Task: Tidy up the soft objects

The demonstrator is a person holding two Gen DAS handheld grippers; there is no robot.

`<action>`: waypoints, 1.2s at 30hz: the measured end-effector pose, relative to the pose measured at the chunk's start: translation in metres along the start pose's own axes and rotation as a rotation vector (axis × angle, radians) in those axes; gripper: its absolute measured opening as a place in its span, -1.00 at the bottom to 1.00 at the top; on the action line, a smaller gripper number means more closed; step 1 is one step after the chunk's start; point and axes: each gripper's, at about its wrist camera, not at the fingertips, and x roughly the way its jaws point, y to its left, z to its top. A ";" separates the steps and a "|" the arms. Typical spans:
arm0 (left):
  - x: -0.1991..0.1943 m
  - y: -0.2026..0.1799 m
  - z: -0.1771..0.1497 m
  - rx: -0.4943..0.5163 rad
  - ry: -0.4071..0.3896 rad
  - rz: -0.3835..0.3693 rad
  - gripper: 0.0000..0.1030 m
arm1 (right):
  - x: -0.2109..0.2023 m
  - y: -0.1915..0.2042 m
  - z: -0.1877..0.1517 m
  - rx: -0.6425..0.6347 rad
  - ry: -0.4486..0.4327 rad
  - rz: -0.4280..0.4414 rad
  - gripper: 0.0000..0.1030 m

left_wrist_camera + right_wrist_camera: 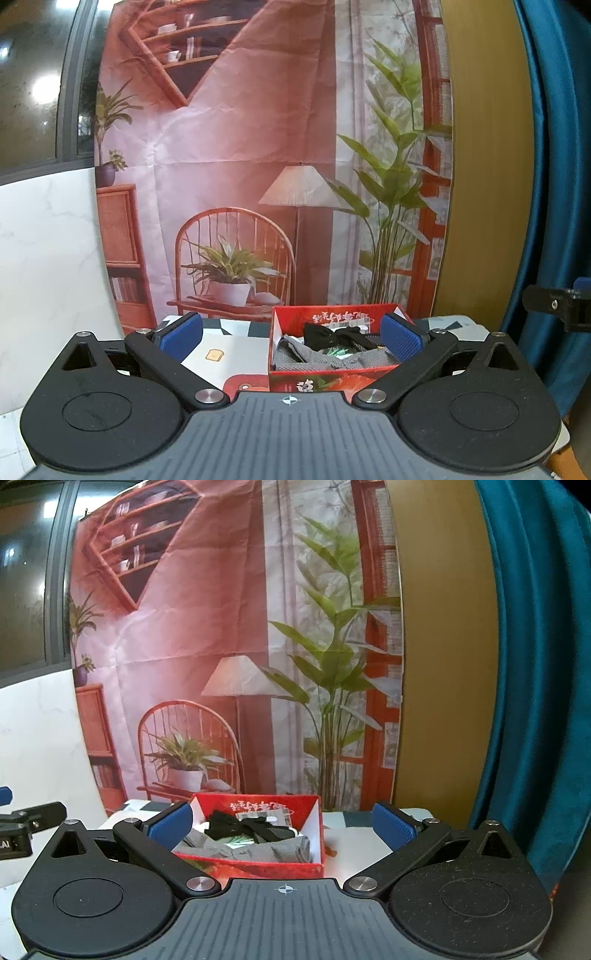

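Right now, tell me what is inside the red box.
The red box holds folded grey cloth, with a black cloth lying on top and a bit of green-and-white packaging between them. Anything under the grey cloth is covered.

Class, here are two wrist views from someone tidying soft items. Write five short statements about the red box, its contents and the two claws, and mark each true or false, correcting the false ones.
1. The red box is open at the top. True.
2. The left claw is shut on a sock. False: its blue pads stand wide apart with nothing between them.
3. A grey cloth lies inside the box. True.
4. The black fabric item lies on the table beside the box. False: it sits inside the box, on top of the other items.
5. The right claw is open and holds nothing. True.
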 end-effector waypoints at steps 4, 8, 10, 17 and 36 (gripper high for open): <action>0.003 0.004 0.001 -0.016 0.002 0.009 1.00 | 0.001 0.000 -0.002 -0.003 0.005 -0.005 0.99; 0.004 0.006 0.000 -0.025 0.006 0.020 1.00 | 0.001 0.000 -0.004 0.001 0.007 -0.013 0.99; 0.003 0.006 0.000 -0.029 0.007 0.023 1.00 | 0.002 0.000 -0.004 -0.002 0.007 -0.019 0.99; 0.002 0.004 0.000 -0.033 0.007 0.030 1.00 | 0.003 0.002 -0.006 -0.013 0.014 -0.034 0.99; 0.000 0.006 -0.003 -0.034 0.008 0.033 1.00 | 0.006 -0.001 -0.007 -0.009 0.024 -0.040 0.99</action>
